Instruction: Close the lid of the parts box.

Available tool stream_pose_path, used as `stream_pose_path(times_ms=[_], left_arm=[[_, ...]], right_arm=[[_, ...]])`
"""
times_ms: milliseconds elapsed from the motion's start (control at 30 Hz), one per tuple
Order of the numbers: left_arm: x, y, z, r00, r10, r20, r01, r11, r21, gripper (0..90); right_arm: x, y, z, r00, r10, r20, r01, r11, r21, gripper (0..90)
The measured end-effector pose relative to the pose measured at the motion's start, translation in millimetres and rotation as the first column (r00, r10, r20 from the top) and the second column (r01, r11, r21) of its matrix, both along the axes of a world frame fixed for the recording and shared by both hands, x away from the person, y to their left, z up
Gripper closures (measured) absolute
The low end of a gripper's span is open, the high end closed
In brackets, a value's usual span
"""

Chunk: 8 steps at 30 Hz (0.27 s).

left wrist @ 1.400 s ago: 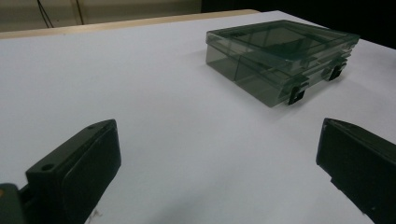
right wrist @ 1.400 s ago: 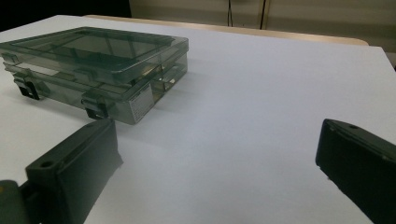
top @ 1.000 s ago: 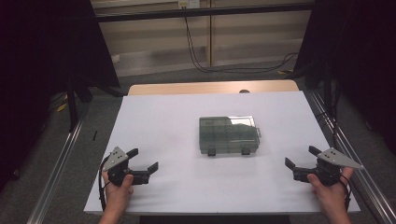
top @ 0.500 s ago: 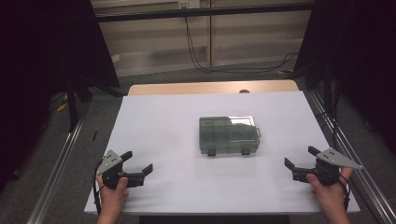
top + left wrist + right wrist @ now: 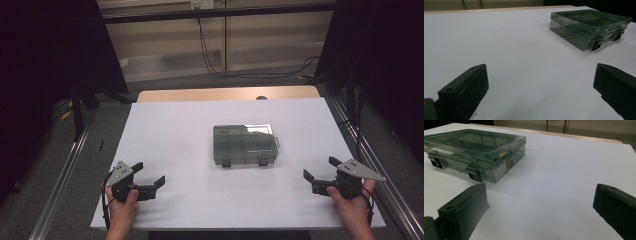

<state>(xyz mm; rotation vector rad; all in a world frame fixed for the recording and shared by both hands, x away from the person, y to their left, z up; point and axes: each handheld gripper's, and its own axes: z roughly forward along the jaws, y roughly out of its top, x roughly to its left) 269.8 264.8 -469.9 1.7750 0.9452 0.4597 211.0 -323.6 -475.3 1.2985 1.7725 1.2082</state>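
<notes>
On the left I hold my left gripper (image 5: pixel 150 176) low near the table edge with its jaws spread wide, the shut see-through box (image 5: pixel 245 144) sits in the middle where both can reach, and my right gripper (image 5: pixel 320 174) waits wide too.

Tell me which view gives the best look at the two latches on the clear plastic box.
The right gripper view: both latches on the box sit close and face the camera, near the open right gripper. The left gripper view shows them farther off, at an angle. The high view shows them as two small dark tabs on the near edge.
</notes>
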Motion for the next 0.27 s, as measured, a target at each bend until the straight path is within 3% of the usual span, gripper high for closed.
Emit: stream_pose_path(times_ms=[167, 267], left_arm=[[1.2, 0.1, -0.8, 1.0000, -0.001, -0.008, 0.001, 1.0000, -0.009, 0.0], [2.5, -1.1, -1.2, 0.9999, -0.006, -0.015, 0.006, 0.9999, 0.012, 0.0]], right_arm=[[-0.3, 0.1, -0.1, 0.9998, 0.019, 0.008, -0.019, 1.000, 0.003, 0.0], [1.3, -0.1, -1.0, 0.9997, 0.024, -0.005, -0.024, 1.000, 0.007, 0.0]])
